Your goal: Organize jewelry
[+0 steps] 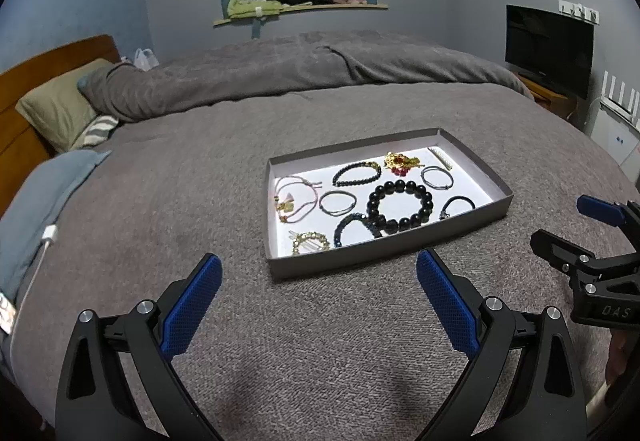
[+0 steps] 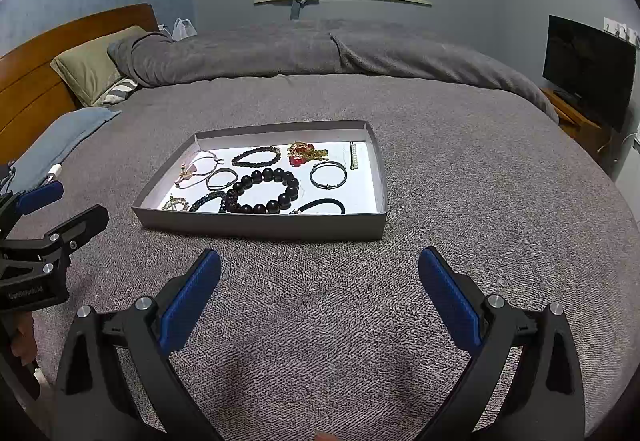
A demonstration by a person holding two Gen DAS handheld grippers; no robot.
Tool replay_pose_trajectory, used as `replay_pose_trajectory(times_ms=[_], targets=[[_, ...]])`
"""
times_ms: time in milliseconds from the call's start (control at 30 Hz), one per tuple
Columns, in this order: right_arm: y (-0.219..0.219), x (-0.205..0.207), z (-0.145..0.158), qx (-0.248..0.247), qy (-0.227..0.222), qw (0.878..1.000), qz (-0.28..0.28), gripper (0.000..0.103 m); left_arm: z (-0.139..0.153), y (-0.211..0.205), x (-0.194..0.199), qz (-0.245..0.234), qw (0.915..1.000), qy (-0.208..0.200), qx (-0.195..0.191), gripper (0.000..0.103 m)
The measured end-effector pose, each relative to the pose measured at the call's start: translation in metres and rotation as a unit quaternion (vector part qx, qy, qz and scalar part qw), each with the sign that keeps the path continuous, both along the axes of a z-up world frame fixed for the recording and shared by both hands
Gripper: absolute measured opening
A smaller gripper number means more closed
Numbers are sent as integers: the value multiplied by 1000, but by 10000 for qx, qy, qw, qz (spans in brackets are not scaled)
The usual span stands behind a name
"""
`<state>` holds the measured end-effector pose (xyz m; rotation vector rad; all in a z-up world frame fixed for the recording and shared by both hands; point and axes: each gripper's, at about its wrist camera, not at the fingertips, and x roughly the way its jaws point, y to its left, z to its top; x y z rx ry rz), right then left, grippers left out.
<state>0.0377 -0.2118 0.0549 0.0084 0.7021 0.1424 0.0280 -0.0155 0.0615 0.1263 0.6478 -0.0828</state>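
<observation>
A shallow grey tray (image 1: 476, 155) with a white floor lies on the grey bed cover; it also shows in the right wrist view (image 2: 260, 227). It holds several pieces: a large black bead bracelet (image 1: 400, 206) (image 2: 264, 191), a small black bead bracelet (image 1: 357, 174), a gold and red brooch (image 1: 401, 162) (image 2: 305, 152), thin bangles, a pink cord bracelet (image 1: 294, 199) and a black hair tie (image 1: 458, 206). My left gripper (image 1: 319, 273) is open and empty, short of the tray's near wall. My right gripper (image 2: 319, 267) is open and empty, also short of the tray.
The grey bed cover (image 1: 320, 341) spreads all around the tray. A folded duvet (image 1: 280, 69) and pillows (image 1: 60, 109) lie at the back left by a wooden headboard. A television (image 1: 548, 49) stands on a stand at the right.
</observation>
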Motion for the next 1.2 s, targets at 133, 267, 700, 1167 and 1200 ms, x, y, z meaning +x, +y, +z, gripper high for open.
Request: replay_pose_trajectory(times_ms=[133, 267, 700, 1167, 1200], targets=[[0, 0, 0, -7, 4, 10000, -2, 98, 0, 1, 0, 8, 10000, -4, 1, 97], [-2, 0, 0, -11, 2, 10000, 0, 98, 2, 2, 1, 29, 10000, -33, -11, 97], [-2, 0, 1, -25, -2, 10000, 13, 98, -2, -1, 4, -35, 9999, -79, 54, 97], [-4, 0, -1, -50, 17, 10000, 17, 98, -8, -3, 8, -51, 9999, 21, 154, 97], [-4, 0, -1, -39, 14, 10000, 11, 98, -8, -3, 8, -52, 9999, 31, 146, 97]])
